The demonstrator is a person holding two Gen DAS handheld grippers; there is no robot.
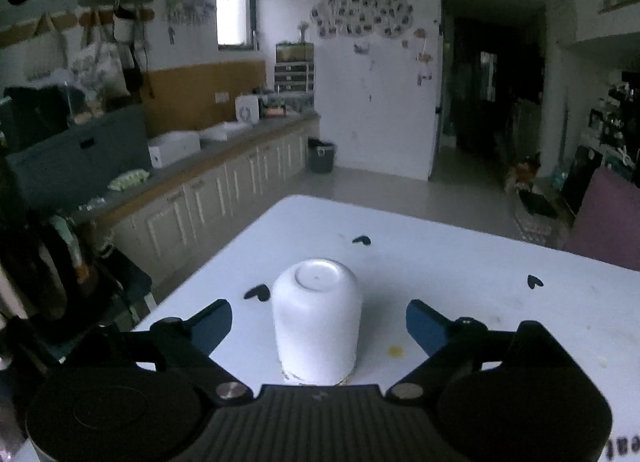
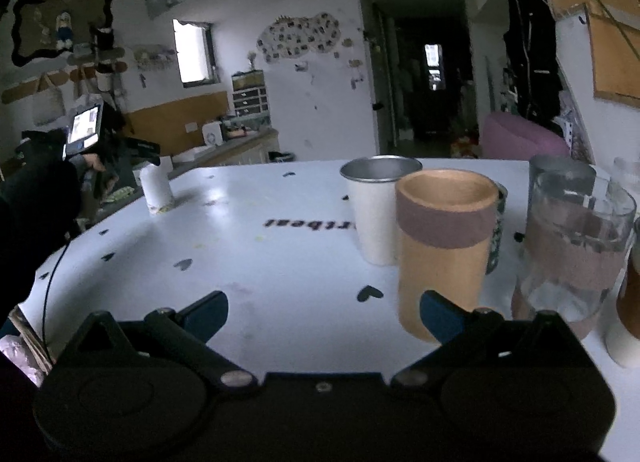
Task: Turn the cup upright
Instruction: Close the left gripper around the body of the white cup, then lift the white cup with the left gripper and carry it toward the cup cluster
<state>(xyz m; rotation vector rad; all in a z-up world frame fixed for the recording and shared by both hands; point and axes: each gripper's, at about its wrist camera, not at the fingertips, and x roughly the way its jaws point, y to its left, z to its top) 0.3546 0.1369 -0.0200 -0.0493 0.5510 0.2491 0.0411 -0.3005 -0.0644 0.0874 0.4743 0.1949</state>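
Note:
A white cup (image 1: pixel 317 320) stands upside down on the white table (image 1: pixel 460 282), its base facing up. My left gripper (image 1: pixel 319 318) is open, with one finger on each side of the cup and a gap to each. The same cup (image 2: pixel 156 186) shows far off at the left in the right wrist view, with the left gripper (image 2: pixel 150 159) just above it. My right gripper (image 2: pixel 324 312) is open and empty above the table (image 2: pixel 240 254), its right finger (image 2: pixel 440 316) close in front of a tan cup (image 2: pixel 444 250).
Several upright cups stand at the right: a metal-rimmed white cup (image 2: pixel 376 209), the tan cup and a glass with a brown sleeve (image 2: pixel 576 246). Black heart stickers (image 1: pixel 257 292) and a small yellow stain (image 1: pixel 395 350) mark the table. A kitchen counter (image 1: pixel 208 165) runs along the left.

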